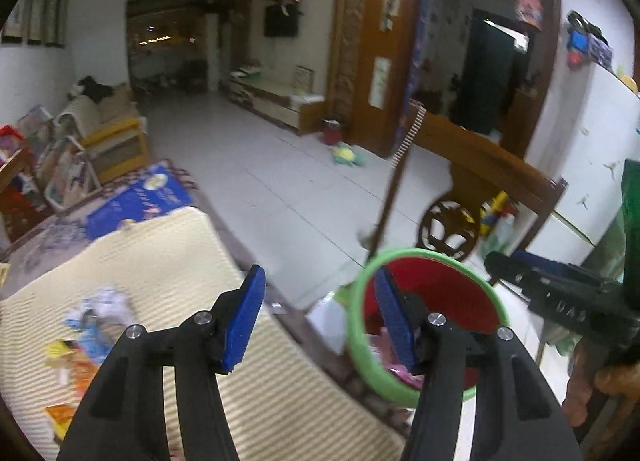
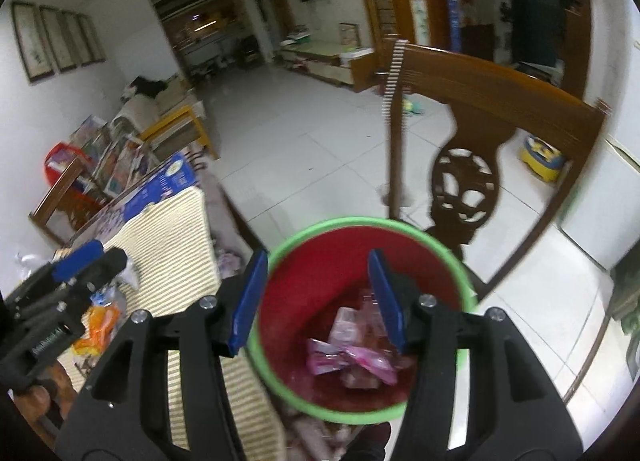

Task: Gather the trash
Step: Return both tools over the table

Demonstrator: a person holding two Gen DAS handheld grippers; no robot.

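I had both tongs released — right gripper (image 2: 318, 299) over the bin (image 2: 460, 269), left gripper (image 1: 320, 317) next needed wrappers (image 1: 76, 357) at the mat's (image 1: 168, 253) left edge.

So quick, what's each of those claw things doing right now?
Left gripper: open, holding nothing.
Right gripper: open, empty, above the bin.

Striped cream mat (image 1: 168, 261) covers the table near edge, w/ a blue box (image 1: 140, 197) at its far end. Carved wooden chair (image 2: 476, 133) stands on the white tile floor (image 1: 280, 165), right of the table. A green-yellow toy (image 1: 346, 155) lies on the floor, far back. Framed pictures (image 2: 56, 39) hang on left wall.
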